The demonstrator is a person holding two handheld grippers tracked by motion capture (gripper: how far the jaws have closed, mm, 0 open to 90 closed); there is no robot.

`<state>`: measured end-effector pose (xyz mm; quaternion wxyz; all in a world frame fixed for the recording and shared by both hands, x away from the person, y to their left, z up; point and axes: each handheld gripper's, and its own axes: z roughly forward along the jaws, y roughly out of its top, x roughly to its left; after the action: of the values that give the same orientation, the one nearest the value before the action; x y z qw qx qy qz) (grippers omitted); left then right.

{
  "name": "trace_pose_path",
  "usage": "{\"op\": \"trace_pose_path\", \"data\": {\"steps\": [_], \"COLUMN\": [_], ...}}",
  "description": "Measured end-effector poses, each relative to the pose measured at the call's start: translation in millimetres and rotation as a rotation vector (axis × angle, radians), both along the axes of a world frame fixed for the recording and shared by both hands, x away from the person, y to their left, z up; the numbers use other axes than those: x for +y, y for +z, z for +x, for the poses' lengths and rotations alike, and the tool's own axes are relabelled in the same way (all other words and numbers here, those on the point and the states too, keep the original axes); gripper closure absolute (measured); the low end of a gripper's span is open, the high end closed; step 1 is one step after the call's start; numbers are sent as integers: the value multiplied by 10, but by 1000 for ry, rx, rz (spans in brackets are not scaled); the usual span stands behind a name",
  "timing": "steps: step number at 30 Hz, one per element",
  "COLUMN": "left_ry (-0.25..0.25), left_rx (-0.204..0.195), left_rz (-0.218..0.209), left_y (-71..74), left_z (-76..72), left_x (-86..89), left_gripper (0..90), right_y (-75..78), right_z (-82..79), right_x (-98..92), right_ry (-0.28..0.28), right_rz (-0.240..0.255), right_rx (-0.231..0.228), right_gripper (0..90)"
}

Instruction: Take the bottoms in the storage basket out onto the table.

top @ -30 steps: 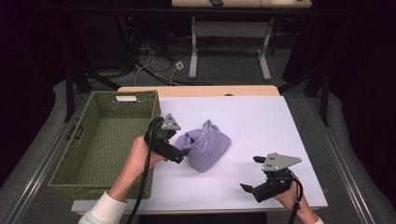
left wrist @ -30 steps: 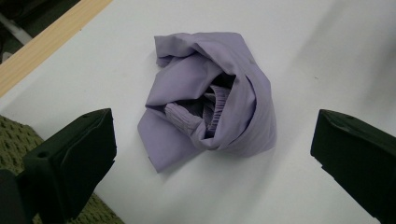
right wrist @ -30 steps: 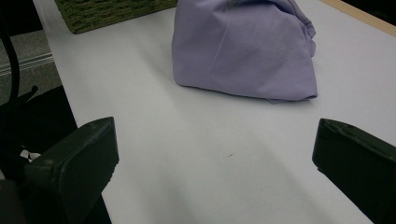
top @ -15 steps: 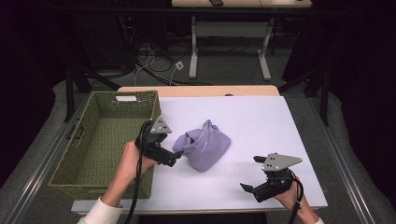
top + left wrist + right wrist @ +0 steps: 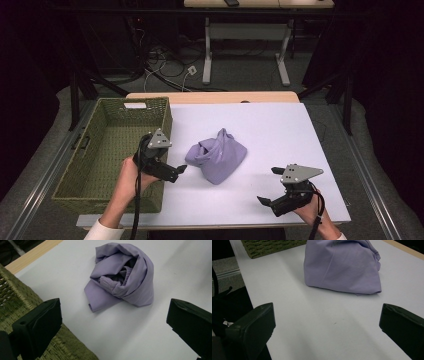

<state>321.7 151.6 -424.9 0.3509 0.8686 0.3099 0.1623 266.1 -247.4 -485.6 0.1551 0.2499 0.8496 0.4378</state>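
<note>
Left claw point(image 5: 181, 171) released, jaws wide, over basket's point(image 5: 100, 150) right rim, just beside bunched lilac cloth point(image 5: 217, 155), cloth lying mid-worktop point(image 5: 280, 130), right claw point(image 5: 270, 186) released too, low at near right corner, well apart from cloth.

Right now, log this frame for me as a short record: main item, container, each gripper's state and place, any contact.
main item: purple garment, bunched in a heap on the white table
container: green wicker basket at the table's left side, nothing visible inside
left gripper: open, above the basket's right rim, pointed at the garment
right gripper: open, near the table's front right edge
contact: neither gripper touches the garment
garment versus basket: apart, garment lies to the right of the basket
</note>
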Motion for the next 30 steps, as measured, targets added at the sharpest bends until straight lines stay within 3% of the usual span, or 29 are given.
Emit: {"op": "trace_pose_path", "data": {"steps": [15, 30], "left_ry": [40, 86], "left_rx": [4, 12], "left_rz": [10, -13], "left_y": [-45, -107], "left_z": [-86, -179], "left_x": [215, 459], "left_gripper": [4, 3], "right_y": [-2, -5], "right_z": [-2, -2], "right_x": [3, 6], "right_ry": [-1, 0], "right_rz": [1, -3], "right_rx": [-1, 0], "right_gripper": [0, 1]}}
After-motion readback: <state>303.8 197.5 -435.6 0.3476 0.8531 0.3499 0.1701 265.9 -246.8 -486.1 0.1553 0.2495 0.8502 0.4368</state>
